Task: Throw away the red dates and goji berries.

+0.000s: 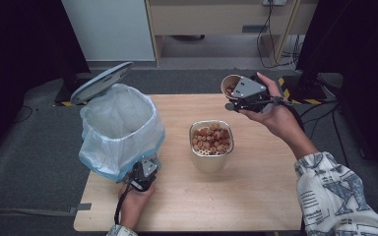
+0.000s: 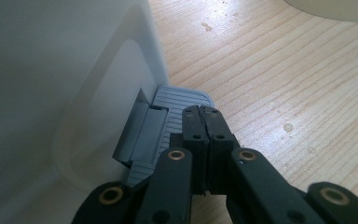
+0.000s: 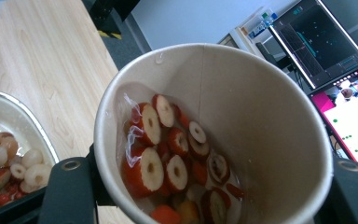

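My right gripper clamps a paper cup of fruit slices, tilted, up and right of the metal tin. My left gripper, jaws together, presses the bin's pedal.

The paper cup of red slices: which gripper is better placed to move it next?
Right. The right gripper already holds the paper cup, while the left gripper rests shut on the bin pedal.

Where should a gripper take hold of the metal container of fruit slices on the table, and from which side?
Probably by the rim of the metal container, coming from above, one jaw inside the wall and one outside. It stands upright and open-topped, looks too wide to span, and its near wall faces bare table; the slices sit just below the rim.
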The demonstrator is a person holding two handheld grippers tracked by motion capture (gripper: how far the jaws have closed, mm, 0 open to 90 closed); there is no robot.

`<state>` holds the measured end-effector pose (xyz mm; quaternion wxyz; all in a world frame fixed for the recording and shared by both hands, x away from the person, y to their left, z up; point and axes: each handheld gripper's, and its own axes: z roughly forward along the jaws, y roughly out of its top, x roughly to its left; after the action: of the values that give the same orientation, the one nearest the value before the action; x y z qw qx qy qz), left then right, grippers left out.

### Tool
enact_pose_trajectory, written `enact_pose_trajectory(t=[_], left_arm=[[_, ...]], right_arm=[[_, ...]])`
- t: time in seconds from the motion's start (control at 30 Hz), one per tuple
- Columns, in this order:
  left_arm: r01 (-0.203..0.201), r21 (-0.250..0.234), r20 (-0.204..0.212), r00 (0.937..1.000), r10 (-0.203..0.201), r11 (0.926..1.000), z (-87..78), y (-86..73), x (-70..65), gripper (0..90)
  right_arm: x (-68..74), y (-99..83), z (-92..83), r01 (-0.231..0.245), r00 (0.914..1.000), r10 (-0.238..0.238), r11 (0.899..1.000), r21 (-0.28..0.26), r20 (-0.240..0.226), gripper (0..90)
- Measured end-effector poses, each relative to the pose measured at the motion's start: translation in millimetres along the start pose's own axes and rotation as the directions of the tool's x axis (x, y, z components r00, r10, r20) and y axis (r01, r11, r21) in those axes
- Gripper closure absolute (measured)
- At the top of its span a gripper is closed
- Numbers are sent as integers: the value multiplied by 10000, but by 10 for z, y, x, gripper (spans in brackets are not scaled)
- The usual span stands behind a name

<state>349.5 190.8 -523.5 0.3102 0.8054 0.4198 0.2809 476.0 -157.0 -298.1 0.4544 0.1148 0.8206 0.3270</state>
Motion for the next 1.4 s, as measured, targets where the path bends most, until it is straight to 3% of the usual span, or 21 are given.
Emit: enact_pose_trajectory(t=[0.3,0.43,0.67,1.17,1.4], left_arm=[[20,4,16,10000,-20,10000,0,0,-1,881],[23,8,21,10000,-23,10000,0,0,1,881],[62,-17,17,10000,-62,10000,3,1,-2,882],[46,-10,-4,10000,-46,10000,3,2,-5,881],[46,6,8,10000,-46,10000,1,3,-5,881]], right_arm=[[36,73,8,300,9995,-301,9995,-18,-43,337],[66,101,13,748,9972,-748,9971,102,28,337],[72,142,-9,995,9949,-998,9949,160,126,337],[175,250,-12,2016,9793,-2020,9789,338,98,336],[163,282,-18,2029,9790,-2035,9785,358,137,335]])
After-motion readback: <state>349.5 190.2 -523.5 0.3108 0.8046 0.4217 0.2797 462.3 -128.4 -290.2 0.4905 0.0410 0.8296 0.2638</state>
